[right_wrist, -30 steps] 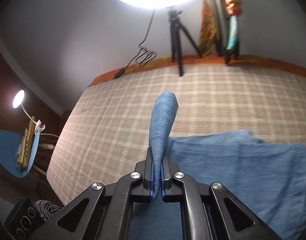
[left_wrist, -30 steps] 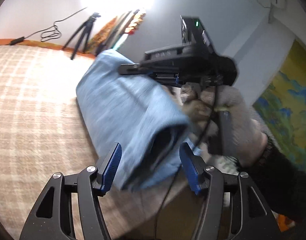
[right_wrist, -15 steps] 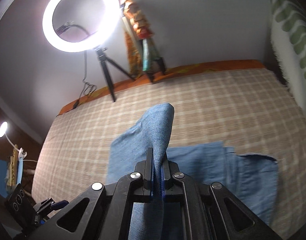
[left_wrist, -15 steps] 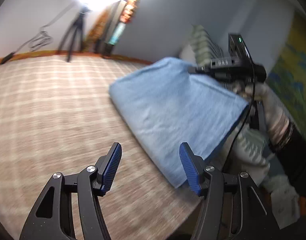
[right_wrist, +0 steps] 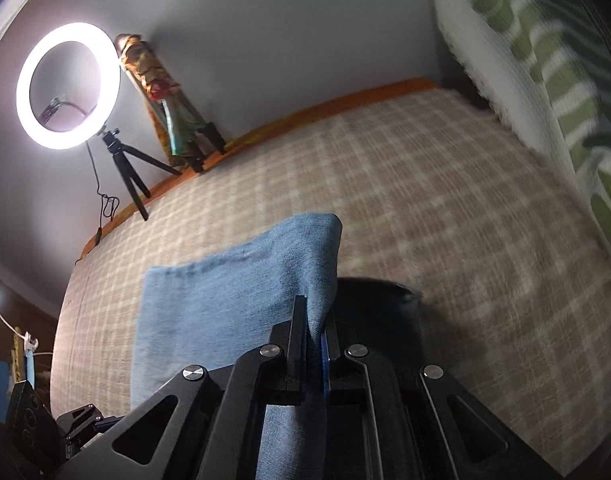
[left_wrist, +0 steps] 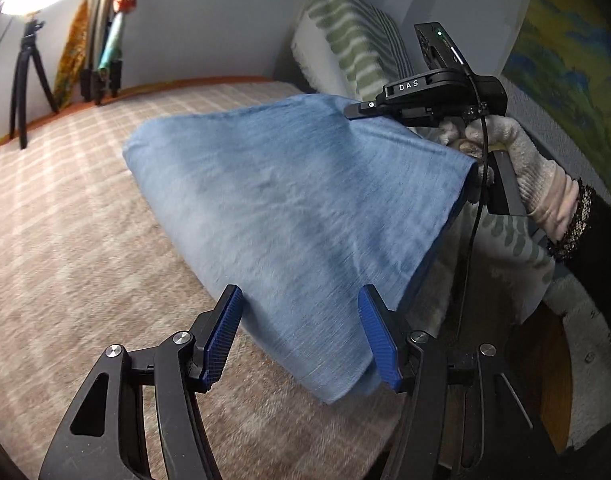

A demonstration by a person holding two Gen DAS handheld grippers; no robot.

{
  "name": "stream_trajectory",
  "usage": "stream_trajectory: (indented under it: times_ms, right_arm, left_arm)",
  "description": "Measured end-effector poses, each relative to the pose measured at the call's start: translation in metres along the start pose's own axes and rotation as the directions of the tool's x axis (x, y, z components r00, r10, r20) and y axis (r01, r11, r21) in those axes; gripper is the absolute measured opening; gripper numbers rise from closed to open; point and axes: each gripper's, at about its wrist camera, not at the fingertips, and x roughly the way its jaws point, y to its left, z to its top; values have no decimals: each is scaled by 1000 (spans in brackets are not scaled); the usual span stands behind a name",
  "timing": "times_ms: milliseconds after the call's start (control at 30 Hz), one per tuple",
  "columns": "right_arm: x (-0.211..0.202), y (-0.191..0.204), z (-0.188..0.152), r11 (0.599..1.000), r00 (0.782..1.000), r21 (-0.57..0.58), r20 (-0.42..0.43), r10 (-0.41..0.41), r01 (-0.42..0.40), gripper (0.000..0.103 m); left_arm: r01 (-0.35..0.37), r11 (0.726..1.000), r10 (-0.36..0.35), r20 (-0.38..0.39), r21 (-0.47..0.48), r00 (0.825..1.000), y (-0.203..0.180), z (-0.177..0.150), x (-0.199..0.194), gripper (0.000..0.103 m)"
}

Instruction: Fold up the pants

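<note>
Blue denim pants [left_wrist: 297, 200] hang as a folded sheet above the checked bed [left_wrist: 65, 240]. My right gripper [left_wrist: 361, 110], held by a gloved hand [left_wrist: 517, 160], lifts their top corner near the pillow. In the right wrist view the right gripper [right_wrist: 315, 312] pinches a ridge of the pants [right_wrist: 233, 300]; its jaws are opening slightly, and the cloth is still pressed between the pads. My left gripper [left_wrist: 301, 300] is open, with the low near edge of the pants lying between its blue fingers [left_wrist: 375, 336], not squeezed.
A green-and-white striped pillow [left_wrist: 345, 40] leans at the head of the bed [right_wrist: 425, 200], on the right. A ring light [right_wrist: 67, 84] on a small tripod [right_wrist: 133, 176] and rolled fabrics [right_wrist: 161, 92] stand along the far wall. The bed's near edge drops away at lower right.
The right gripper has carried the pinched pants across the bed toward the pillow. The left gripper swung the same way; the pants' near edge is between its fingers again.
</note>
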Motion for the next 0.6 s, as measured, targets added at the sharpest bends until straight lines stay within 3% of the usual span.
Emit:
stream_trajectory:
  times_ms: [167,233,467,600]
  right_arm:
    - [-1,-19,-9,1000,1000,-10,-14,-27,27,22]
    - [-7,-21,-11,999,999,-19,-10,-33,33,37]
    - [-40,6,-31,984,997,-169,55,-55,64,40]
    - [-41,22,-53,969,996,-233,51,-72,82,39]
  left_arm:
    - [-21,1000,21,-24,16,999,-4,-3,8,59]
    - [-23,1000,24,-29,19,999,-5,-2,10,59]
    - [-33,999,34,-41,17,999,-9,-2,12,59]
    - [-40,999,40,-51,9,998,-8,-3,11,59]
